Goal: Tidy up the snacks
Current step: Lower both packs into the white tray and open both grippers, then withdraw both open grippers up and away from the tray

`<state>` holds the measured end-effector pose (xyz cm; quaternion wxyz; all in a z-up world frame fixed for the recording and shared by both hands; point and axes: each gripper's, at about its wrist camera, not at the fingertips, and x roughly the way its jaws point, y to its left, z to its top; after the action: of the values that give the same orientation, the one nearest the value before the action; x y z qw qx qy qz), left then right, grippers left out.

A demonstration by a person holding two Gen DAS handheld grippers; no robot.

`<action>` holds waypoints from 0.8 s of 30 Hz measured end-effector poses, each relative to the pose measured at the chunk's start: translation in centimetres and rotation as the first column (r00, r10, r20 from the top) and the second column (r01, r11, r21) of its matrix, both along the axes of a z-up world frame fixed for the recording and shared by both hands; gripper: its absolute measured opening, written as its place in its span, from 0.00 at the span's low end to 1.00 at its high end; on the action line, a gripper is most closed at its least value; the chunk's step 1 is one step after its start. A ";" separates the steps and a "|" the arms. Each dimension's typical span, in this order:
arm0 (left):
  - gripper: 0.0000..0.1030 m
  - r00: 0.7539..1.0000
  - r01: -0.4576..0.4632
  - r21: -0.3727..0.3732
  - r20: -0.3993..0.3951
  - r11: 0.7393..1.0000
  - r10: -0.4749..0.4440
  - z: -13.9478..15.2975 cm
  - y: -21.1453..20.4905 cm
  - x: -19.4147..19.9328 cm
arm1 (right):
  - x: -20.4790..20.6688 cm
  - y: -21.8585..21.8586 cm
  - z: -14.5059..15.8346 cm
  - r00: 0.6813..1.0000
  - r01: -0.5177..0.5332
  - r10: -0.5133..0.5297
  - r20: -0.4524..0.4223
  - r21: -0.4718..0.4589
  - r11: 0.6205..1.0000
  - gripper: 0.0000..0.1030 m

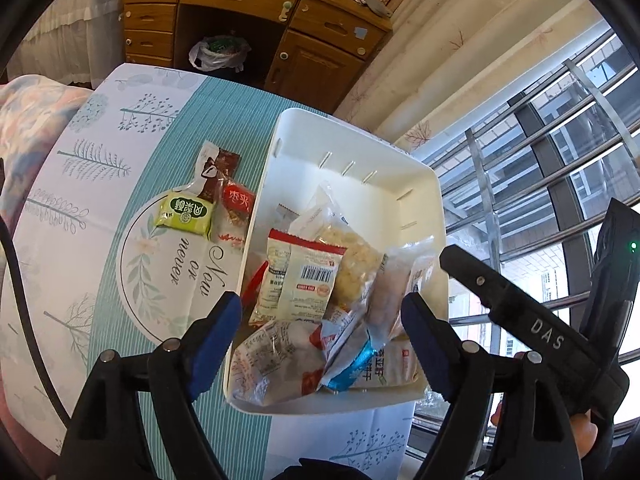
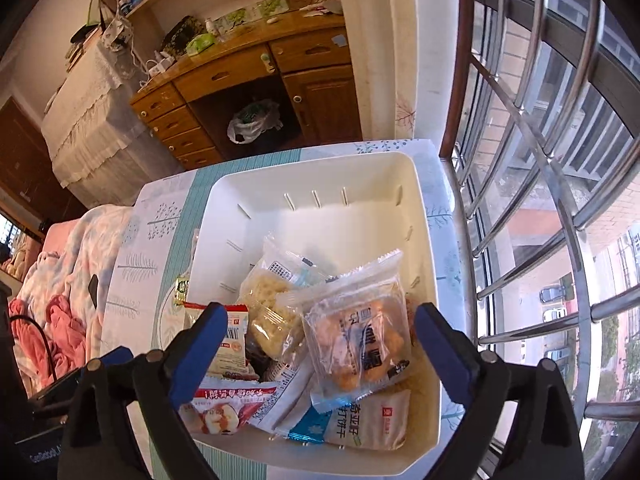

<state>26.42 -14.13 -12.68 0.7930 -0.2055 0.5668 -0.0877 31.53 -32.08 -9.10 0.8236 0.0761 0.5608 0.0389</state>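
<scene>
The left tool [image 1: 322,334] is held open over the white bin [image 1: 280,132]. Three loose snack packets [image 1: 212,204] are seen at left centre of the frame, upper left of it, nearer this tool. The right tool [image 2: 320,344] is also spread open.

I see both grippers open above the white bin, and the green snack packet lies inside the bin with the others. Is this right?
Not quite. The green packet lies outside the white bin, on the tablecloth beside the red packet, as the left wrist view shows. The rest holds: left gripper and right gripper are open above the bin.

Bin's [image 2: 424,216] far half lies free; snack packets [image 2: 320,340] crowd its near end.
</scene>
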 end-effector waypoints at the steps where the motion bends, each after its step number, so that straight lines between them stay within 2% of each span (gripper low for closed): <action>1: 0.79 1.000 0.005 -0.002 0.000 1.000 -0.005 0.1 0.1 -0.2 | -0.1 0.0 0.2 1.000 0.006 -0.006 0.003 -0.004 1.000 0.93; 12: 0.79 0.999 0.033 -0.027 0.043 0.999 -0.031 2.4 3.0 -3.5 | -1.9 2.0 3.0 0.998 0.030 -0.028 0.058 -0.046 0.998 0.93; 24: 0.79 0.993 0.115 -0.040 0.042 0.993 -0.113 4.2 10.2 -6.9 | -6.0 7.4 4.1 0.993 0.106 -0.105 0.056 -0.023 0.994 0.93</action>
<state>19.55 -3.94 -8.45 0.7934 -0.1876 0.5597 -0.1489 25.50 -24.70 -5.05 0.8404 0.0939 0.5336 -0.0100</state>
